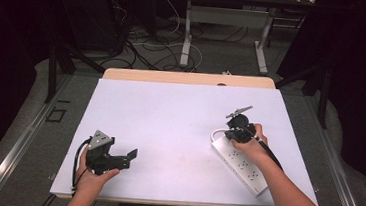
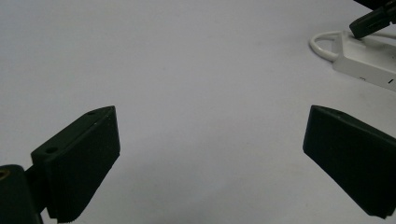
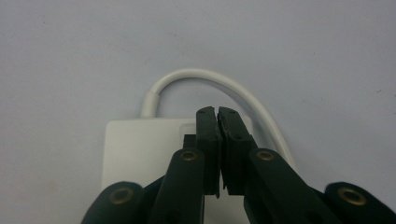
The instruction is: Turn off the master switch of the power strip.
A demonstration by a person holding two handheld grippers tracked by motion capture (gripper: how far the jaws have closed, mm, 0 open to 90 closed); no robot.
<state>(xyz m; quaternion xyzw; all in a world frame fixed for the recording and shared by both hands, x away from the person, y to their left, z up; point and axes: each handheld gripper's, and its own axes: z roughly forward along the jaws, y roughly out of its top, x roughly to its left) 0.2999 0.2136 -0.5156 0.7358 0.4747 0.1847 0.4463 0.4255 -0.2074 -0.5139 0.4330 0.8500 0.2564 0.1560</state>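
Left gripper [image 1: 127, 159] first: it's sitting near the front-left corner of the white table [image 1: 170, 112], jaws spread wide with nothing between them, basically just parked there. In the left gripper view you can see bare tabletop between its two black pads and, way off to the upper right, the end of the white power strip [image 2: 369, 65] with its cable loop [image 2: 322, 44]. So from that side the strip is well apart, across the table to the right. Moving over: the power strip [image 1: 241, 164] lies on the right half of the table, its long axis running diagonally, far end pointing toward the table's middle and near end toward the front-right edge. The right gripper [image 1: 232, 132] is right on top of the far end, where the white cable [image 3: 205, 77] curls out of the body. In the right gripper view the jaws are pressed together with pretty much no gap, tips hovering over or touching the strip's end face [image 3: 140, 149]; I can't tell if there's a switch or anything pinched under them, looks like nothing. My guess is the right hand is poking at the end of the strip with closed tips, and it's clearly the nearer one for whatever comes next.
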